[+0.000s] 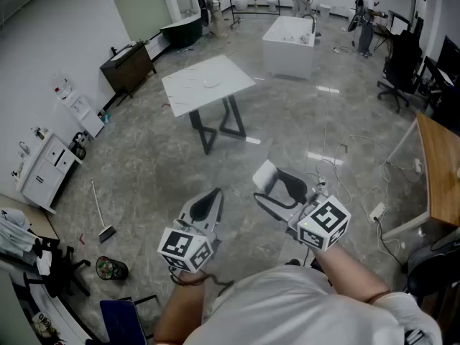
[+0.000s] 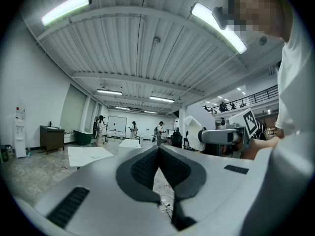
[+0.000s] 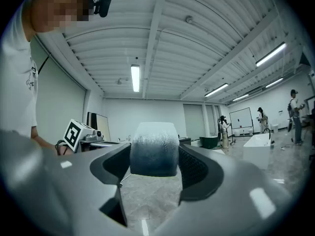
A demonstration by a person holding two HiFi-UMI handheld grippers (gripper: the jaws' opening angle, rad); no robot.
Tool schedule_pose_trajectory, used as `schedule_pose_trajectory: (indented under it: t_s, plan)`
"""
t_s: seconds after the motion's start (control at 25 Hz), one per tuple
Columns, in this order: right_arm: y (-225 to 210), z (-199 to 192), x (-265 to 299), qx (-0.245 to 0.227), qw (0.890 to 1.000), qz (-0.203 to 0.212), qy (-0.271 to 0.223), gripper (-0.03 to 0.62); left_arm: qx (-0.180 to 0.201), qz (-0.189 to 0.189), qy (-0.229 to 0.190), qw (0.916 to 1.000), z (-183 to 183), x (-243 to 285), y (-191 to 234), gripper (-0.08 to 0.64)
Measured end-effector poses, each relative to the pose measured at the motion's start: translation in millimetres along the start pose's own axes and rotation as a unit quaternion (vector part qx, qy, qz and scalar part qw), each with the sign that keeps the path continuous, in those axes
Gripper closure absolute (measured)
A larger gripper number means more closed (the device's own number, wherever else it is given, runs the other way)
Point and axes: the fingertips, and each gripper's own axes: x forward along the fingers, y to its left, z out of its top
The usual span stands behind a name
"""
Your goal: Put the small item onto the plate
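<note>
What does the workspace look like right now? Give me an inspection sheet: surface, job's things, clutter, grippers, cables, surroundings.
Surface: white rectangular table stands well ahead on the grey marbled floor.
Job's things: small pale rounded block sits between the right gripper's jaws; a pale round thing on the table, possibly the plate, is too small to confirm.
Clutter: broom with dustpan and round bin on the floor at left.
Grippers: left gripper shut, empty; right gripper shut on the block, held in the air.
Cables: white cables and power strip on the floor at right.
Surroundings: white bathtub, dark cabinet, people far off.
</note>
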Motion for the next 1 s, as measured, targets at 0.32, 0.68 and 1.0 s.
schedule_pose_trajectory:
  t_s: [0.32, 0.68, 1.0]
  plan:
    - [8.5, 0.5, 10.5, -0.004, 1.000, -0.001, -0.002, 0.299, 0.001, -0.002, -0.003, 1.0000, 1.0, -8.9, 10.2, 0.554]
    - [-5.2, -2.9, 25.6, -0.007, 1.000, -0.001, -0.007, 0.298, -0.003, 0.001, 0.000, 1.0000, -4.8, 4.1, 28.7, 0.554]
    - [-82.6, -15.5, 56.8, -0.005, 1.000, 0.008, -0.002, 0.298, -0.009, 0.016, 0.002, 0.9998, -16.8, 72.9, 61.7, 0.554]
